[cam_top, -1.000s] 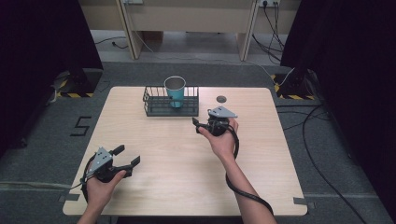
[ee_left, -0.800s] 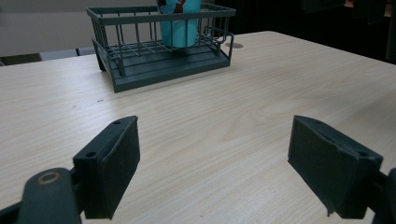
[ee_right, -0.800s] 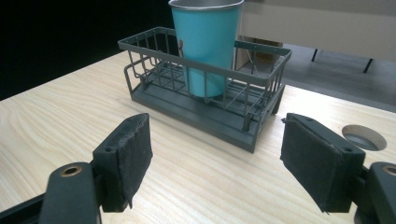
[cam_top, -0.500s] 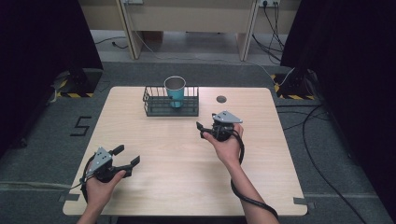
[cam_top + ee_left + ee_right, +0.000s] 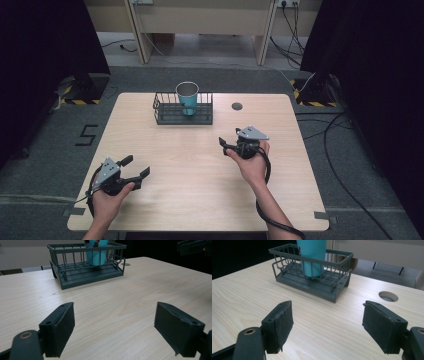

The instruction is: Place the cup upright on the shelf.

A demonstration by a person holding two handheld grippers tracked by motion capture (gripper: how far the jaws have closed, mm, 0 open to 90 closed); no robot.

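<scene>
A dark wire basket [image 5: 170, 118] stands at the back middle of the wooden table [image 5: 200, 175], and a teal cup [image 5: 188, 97] stands upright inside it. My left gripper [image 5: 136, 165] rests near the front left corner, open and holding nothing. In the left gripper view the jaws of that gripper [image 5: 113, 312] are wide apart, facing the basket [image 5: 87, 280] and cup [image 5: 96, 255] far off. My right gripper [image 5: 229, 136] hovers right of centre, open and holding nothing. The right gripper view has this gripper [image 5: 327, 306] aimed at the basket [image 5: 312, 291] and cup [image 5: 312, 257].
A round cable hole [image 5: 237, 106] sits in the tabletop right of the basket, also seen as a hole [image 5: 388, 296] in the right gripper view. Bare wood stretches between both grippers and the basket. Cables lie on the floor to the right.
My right gripper has drawn back from beside the basket toward the person and slightly right. The left gripper has stayed put.
</scene>
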